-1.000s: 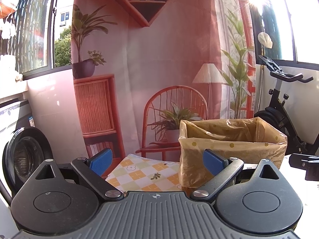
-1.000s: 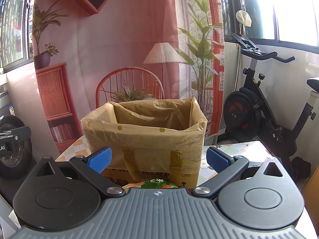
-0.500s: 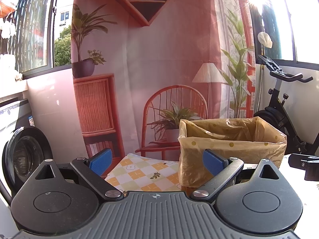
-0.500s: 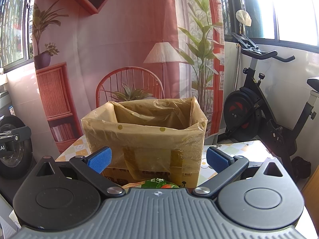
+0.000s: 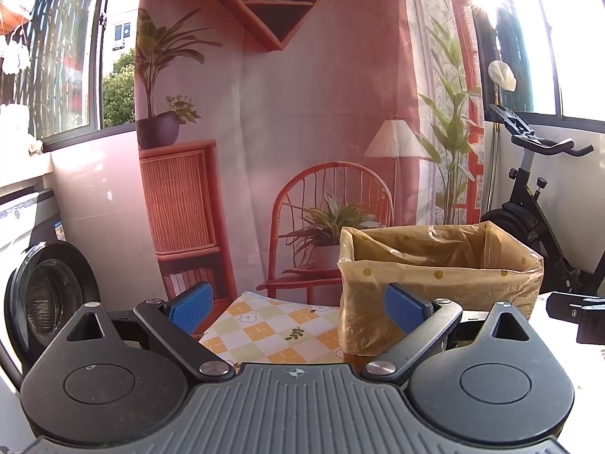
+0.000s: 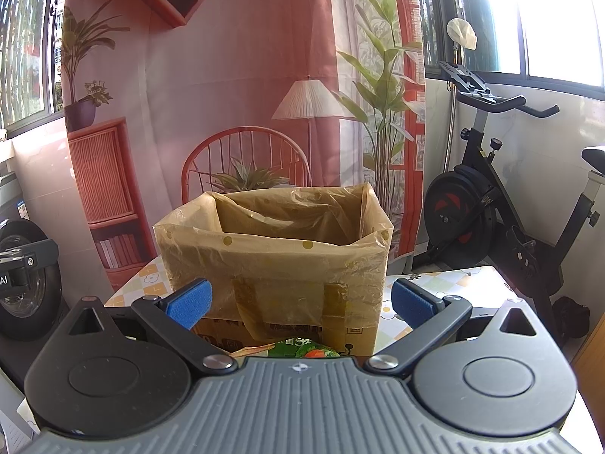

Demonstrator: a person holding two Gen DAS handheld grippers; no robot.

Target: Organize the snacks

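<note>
Now | right tool (image 6: 300, 304) – wide open, holds nothing | snack packet (image 6: 298, 350) just below it, before lined box (image 6: 276, 249)

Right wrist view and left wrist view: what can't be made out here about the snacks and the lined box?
- Green snack packet, right wrist view: only its top edge shows; the gripper body hides the rest.
- Cardboard box lined with a yellowish dotted plastic bag: its floor is hidden by its front wall in both views, so contents are unknown.
- Box print, right wrist view: blurred behind plastic.
- Other snacks: none visible; the checked tablecloth is mostly hidden.
</note>
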